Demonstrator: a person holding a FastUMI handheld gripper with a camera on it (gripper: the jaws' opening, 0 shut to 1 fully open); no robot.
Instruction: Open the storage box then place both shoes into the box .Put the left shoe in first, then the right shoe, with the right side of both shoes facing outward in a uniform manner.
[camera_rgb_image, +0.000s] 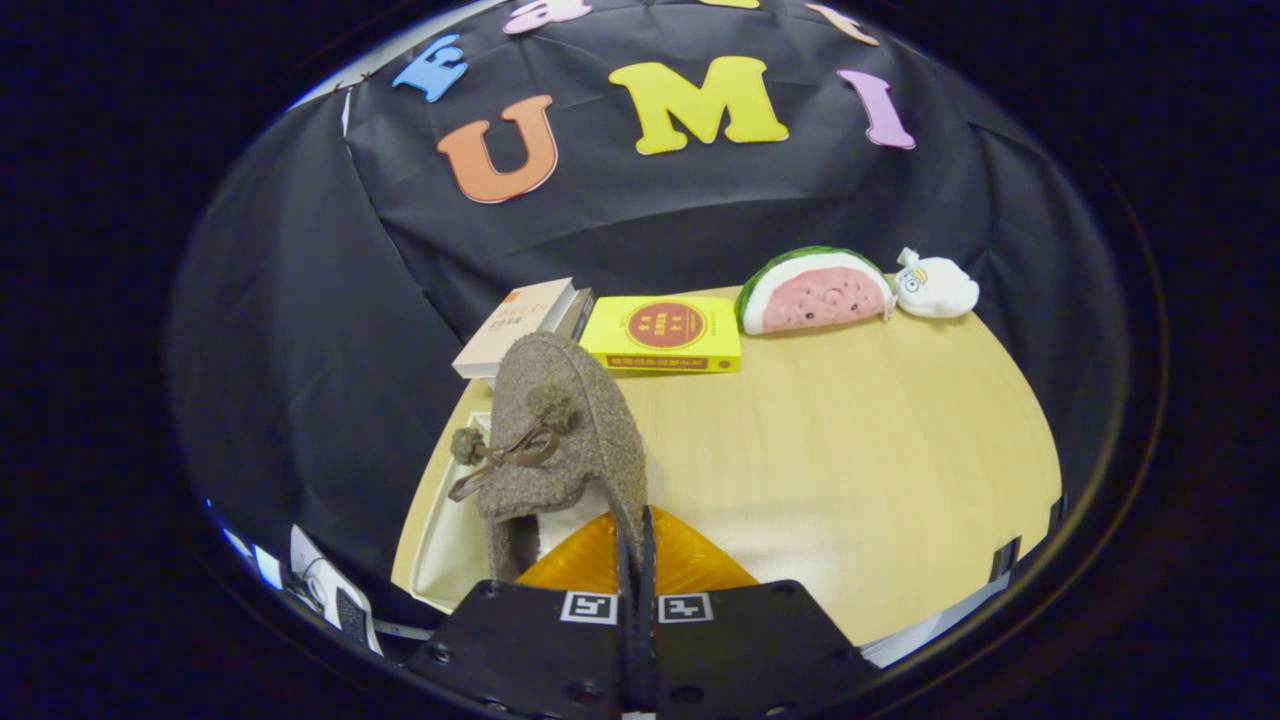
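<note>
A brown fuzzy shoe (560, 440) with a bow and two pom-poms hangs in my gripper (635, 535), toe pointing away from me. Both fingers are pressed together on the shoe's right side rim. Under the shoe lies the storage box: a white part (440, 545) shows to the left of the fingers and an orange translucent panel (695, 565) just ahead of them. The shoe hides most of the box's inside. I cannot tell whether this is the left or the right shoe.
The box sits on a light wooden table (860, 450). Beyond the shoe at the back lie a beige book (512, 325) and a yellow book (665, 335). A watermelon plush (815, 292) and a small white plush (935, 287) rest at the far right.
</note>
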